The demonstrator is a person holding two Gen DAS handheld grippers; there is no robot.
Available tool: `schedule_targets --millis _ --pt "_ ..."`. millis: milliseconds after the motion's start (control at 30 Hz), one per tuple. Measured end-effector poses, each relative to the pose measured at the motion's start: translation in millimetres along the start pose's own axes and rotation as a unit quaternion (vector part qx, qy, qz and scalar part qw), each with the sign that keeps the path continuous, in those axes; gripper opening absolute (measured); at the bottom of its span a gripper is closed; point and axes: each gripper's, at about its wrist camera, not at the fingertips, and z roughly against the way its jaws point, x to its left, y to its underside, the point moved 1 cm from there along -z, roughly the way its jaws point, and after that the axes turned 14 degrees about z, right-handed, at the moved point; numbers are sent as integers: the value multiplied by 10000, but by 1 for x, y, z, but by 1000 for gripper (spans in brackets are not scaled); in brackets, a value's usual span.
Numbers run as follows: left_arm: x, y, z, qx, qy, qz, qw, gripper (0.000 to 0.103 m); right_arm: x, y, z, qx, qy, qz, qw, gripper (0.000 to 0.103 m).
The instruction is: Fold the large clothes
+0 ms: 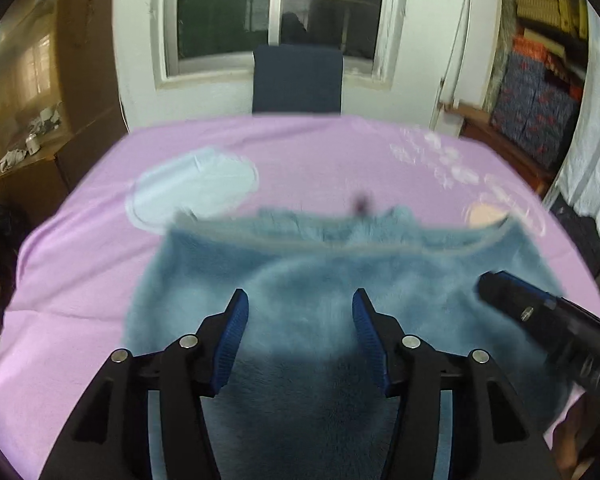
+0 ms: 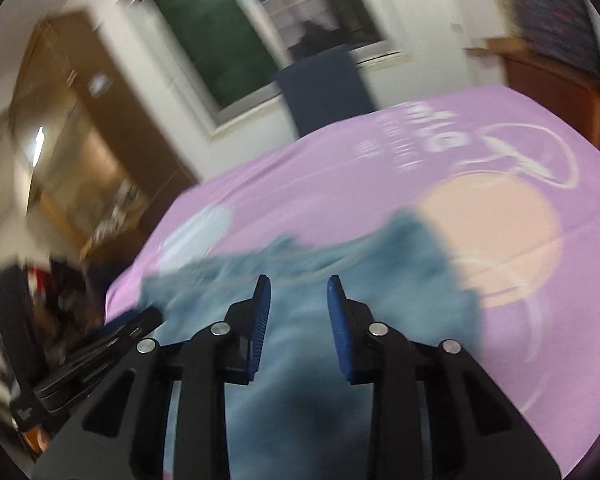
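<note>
1. The left wrist view shows a fluffy blue garment (image 1: pixel 300 280) spread on the pink cover (image 1: pixel 72 280), its banded edge at 12 o'clock and its long axis running 9 to 3.
2. Only the right wrist view shows the peach circle (image 2: pixel 496 240) printed at 2 o'clock.
3. The left gripper (image 1: pixel 300 320) is spread above the garment, pinching nothing.
4. The right gripper (image 2: pixel 298 300) is parted, pads empty.
5. The chair (image 1: pixel 298 78) stands at 12 o'clock.

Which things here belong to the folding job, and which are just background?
Job: fluffy blue garment; pink sheet it lies on; left gripper; right gripper.
Background: blue chair; window; wooden cabinet; stacked boxes.
</note>
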Motion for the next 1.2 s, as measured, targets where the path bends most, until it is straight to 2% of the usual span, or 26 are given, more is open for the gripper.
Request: schedule_targets --millis 67,167,200,367,433,567,633,800,900,967,1000,1100,1200 --pt "0 8 -20 173 -182 -64 9997 60 14 7 -20 325 28 245 9992 29" --pt "-5 10 -25 86 -328 -254 9991 64 20 23 -50 738 225 629 9950 30" --pt "-5 10 -27 104 -317 -225 9992 65 24 23 -52 714 288 809 9937 30" --pt "-4 5 -31 138 -264 -150 9994 67 20 24 -53 699 182 735 9947 30" --pt "1 4 -21 145 -145 -44 9998 65 23 24 -51 718 178 750 9944 30" --pt "10 10 24 -4 174 26 9998 65 26 26 -20 701 104 559 9959 30" --pt "12 19 38 25 281 38 9996 65 29 29 2 547 -99 349 9978 34" --pt "15 53 49 168 76 -133 9997 66 54 55 46 364 -184 466 9981 34" --pt "12 63 44 199 -135 -276 9993 72 56 72 51 485 -225 381 9978 36" --pt "10 66 35 184 -329 -402 9985 78 49 88 41 862 -177 220 9959 38" --pt "9 67 33 128 -423 -449 9980 81 46 92 37 910 -253 128 9954 38" --pt "14 66 32 183 -351 -339 9986 82 39 93 38 861 -449 -38 9953 38" --pt "17 64 33 193 -305 -226 9991 82 40 95 41 811 -466 -36 9956 38"
